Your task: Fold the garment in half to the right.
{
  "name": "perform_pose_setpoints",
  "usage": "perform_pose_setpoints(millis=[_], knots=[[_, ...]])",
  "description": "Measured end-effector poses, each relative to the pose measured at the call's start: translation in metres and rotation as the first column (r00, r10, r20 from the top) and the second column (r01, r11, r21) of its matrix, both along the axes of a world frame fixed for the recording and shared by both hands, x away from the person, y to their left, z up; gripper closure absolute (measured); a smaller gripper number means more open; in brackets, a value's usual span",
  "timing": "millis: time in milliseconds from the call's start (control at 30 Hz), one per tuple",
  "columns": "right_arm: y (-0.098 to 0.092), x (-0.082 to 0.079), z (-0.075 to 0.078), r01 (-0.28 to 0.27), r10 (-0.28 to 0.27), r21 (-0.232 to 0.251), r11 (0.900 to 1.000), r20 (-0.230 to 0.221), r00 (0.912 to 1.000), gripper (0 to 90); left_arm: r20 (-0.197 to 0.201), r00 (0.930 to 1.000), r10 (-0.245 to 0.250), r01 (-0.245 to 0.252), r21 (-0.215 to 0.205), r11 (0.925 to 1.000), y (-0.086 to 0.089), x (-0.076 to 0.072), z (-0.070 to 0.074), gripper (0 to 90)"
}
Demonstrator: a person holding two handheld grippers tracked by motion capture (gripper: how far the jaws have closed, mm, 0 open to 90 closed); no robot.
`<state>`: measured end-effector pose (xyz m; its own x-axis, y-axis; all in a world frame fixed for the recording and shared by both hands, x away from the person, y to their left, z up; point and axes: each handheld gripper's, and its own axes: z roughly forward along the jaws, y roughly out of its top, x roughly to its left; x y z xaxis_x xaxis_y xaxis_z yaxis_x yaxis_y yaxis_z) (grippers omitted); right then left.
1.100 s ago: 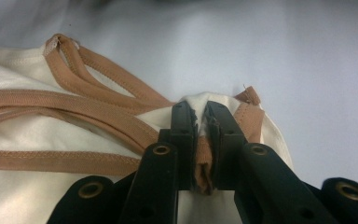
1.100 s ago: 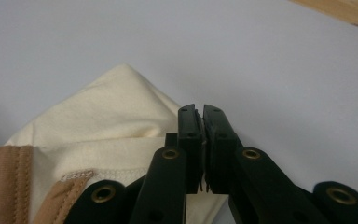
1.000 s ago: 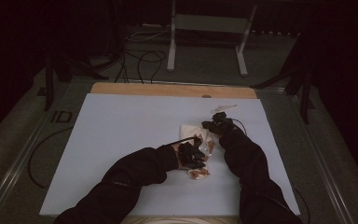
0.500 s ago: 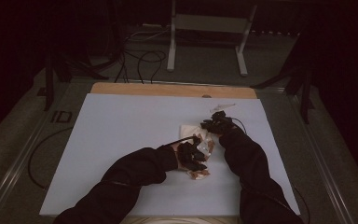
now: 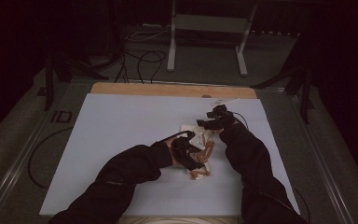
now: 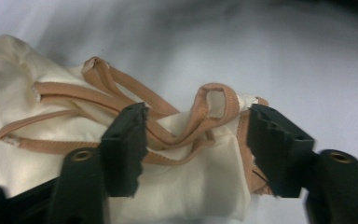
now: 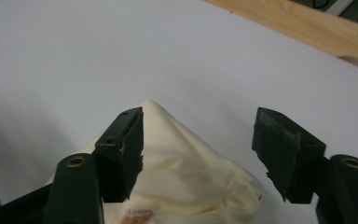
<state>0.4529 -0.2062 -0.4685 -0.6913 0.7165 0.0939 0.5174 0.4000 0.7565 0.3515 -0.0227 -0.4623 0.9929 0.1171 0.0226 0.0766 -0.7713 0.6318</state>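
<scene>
A cream cloth bag with tan straps lies crumpled on the white sheet that covers the table, a little toward the person's side of the sheet's middle and well short of the wooden strip along its far edge.

The left gripper hangs just over the near end of the bag. Its jaws have just been opening and now stand well apart, with a loop of strap and a fold of cloth lying between them but pressed by neither pad. The right gripper sits above the bag's far corner, the end nearer the wooden strip. Its jaws have also just been opening and stand wide, holding nothing, with the peaked corner of cloth below and slightly to one side of the gap.

It looks to me like a release after laying the bag down, or a pause before a fresh grip.

To do it well from here, I'd say both grippers should lift straight off the bag so no strap catches on a jaw and drags the cloth. The left one needs more care, since that raised loop stands right in its opening. If a new grip follows, taking cloth edges rather than loose straps should keep the bag flatter.
</scene>
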Motion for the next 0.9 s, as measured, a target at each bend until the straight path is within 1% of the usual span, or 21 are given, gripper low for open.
perform_pose_setpoints(millis=[67, 133, 167, 200, 233, 267, 300, 333, 367, 400, 433, 467, 533, 600, 667, 700, 767, 800, 900], knots=[[0.002, -0.002, 0.003, -0.009, 0.009, -0.001, 1.0, -0.002, 1.0, 30.9, 0.0, 1.0, 0.004, -0.004, -0.002, 1.0, 0.002, 0.0, 0.001, 33.4], [0.004, -0.004, 0.005, -0.016, 0.016, -0.01, 1.0, 0.0, 0.9999, 31.4, -0.004, 1.0, 0.008, -0.008, -0.002, 1.0, 0.005, 0.001, 0.002, 29.1], [0.005, -0.005, 0.006, -0.023, 0.023, -0.01, 1.0, 0.001, 0.9997, 32.0, -0.003, 0.9999, 0.012, -0.012, -0.006, 0.9999, 0.006, 0.001, 0.003, 26.8], [0.006, -0.006, 0.008, -0.025, 0.025, -0.005, 1.0, -0.002, 0.9997, 32.5, -0.011, 0.9999, 0.011, -0.012, -0.01, 0.9999, 0.008, 0.001, 0.004, 23.6], [0.006, -0.007, 0.009, -0.029, 0.029, -0.009, 1.0, 0.003, 0.9996, 33.3, -0.013, 0.9999, 0.01, -0.01, -0.014, 0.9998, 0.01, 0.0, 0.005, 21.7], [0.007, -0.008, 0.009, -0.033, 0.033, -0.006, 0.999, -0.001, 0.9995, 33.6, -0.018, 0.9998, -0.004, 0.004, -0.018, 0.9998, 0.012, 0.0, 0.005, 18.2], [0.008, -0.009, 0.01, -0.039, 0.039, -0.004, 0.999, -0.004, 0.9992, 33.6, -0.026, 0.9995, -0.017, 0.016, -0.027, 0.9995, 0.015, 0.0, 0.006, 12.9], [0.009, -0.009, 0.011, -0.039, 0.039, -0.011, 0.999, -0.007, 0.9992, 33.7, -0.027, 0.9996, -0.008, 0.007, -0.038, 0.9993, 0.017, -0.001, 0.007, 11.7], [0.009, -0.01, 0.011, -0.044, 0.044, -0.01, 0.999, -0.008, 0.999, 34.5, -0.024, 0.9997, 0.0, -0.001, -0.039, 0.9993, 0.019, -0.001, 0.008, 8.1], [0.01, -0.011, 0.011, -0.052, 0.052, -0.007, 0.999, -0.013, 0.9986, 34.7, -0.014, 0.9999, -0.006, 0.005, -0.029, 0.9996, 0.023, -0.001, 0.008, 4.7], [0.012, -0.012, 0.01, -0.055, 0.055, -0.011, 0.998, -0.014, 0.9984, 34.8, -0.002, 1.0, 0.007, -0.007, -0.027, 0.9996, 0.025, -0.002, 0.009, 1.8], [0.013, -0.014, 0.01, -0.064, 0.064, -0.013, 0.998, -0.016, 0.9978, 35.2, 0.003, 0.9998, 0.02, -0.02, -0.033, 0.9993, 0.029, -0.002, 0.009, 0.0], [0.016, -0.017, 0.01, -0.073, 0.073, -0.018, 0.997, -0.026, 0.997, 36.2, -0.006, 0.9995, 0.031, -0.031, -0.046, 0.9985, 0.037, 0.0, 0.01, 0.0], [0.02, -0.02, 0.009, -0.084, 0.084, -0.021, 0.996, -0.027, 0.9961, 38.1, -0.015, 0.9987, 0.048, -0.048, -0.051, 0.9975, 0.045, 0.0, 0.009, 0.0], [0.025, -0.025, 0.01, -0.098, 0.097, -0.03, 0.995, -0.032, 0.9948, 39.9, 0.003, 0.9983, 0.059, -0.058, -0.051, 0.997, 0.054, 0.0, 0.007, 0.0], [0.028, -0.027, 0.01, -0.103, 0.102, -0.037, 0.994, -0.031, 0.9943, 41.1, 0.002, 0.9981, 0.061, -0.061, -0.055, 0.9966, 0.058, 0.0, 0.006, 0.0], [0.034, -0.03, 0.009, -0.116, 0.115, -0.048, 0.992, -0.034, 0.9928, 42.6, 0.016, 0.9976, 0.067, -0.066, -0.054, 0.9963, 0.066, -0.001, 0.004, 0.0], [0.036, -0.031, 0.008, -0.126, 0.124, -0.057, 0.99, -0.035, 0.9917, 43.2, 0.008, 0.9973, 0.073, -0.073, -0.059, 0.9956, 0.07, -0.002, 0.003, 0.0], [0.042, -0.032, 0.004, -0.132, 0.129, -0.088, 0.987, -0.039, 0.9909, 45.2, 0.0, 0.9958, 0.092, -0.091, -0.065, 0.9937, 0.083, -0.004, -0.001, 0.0]])
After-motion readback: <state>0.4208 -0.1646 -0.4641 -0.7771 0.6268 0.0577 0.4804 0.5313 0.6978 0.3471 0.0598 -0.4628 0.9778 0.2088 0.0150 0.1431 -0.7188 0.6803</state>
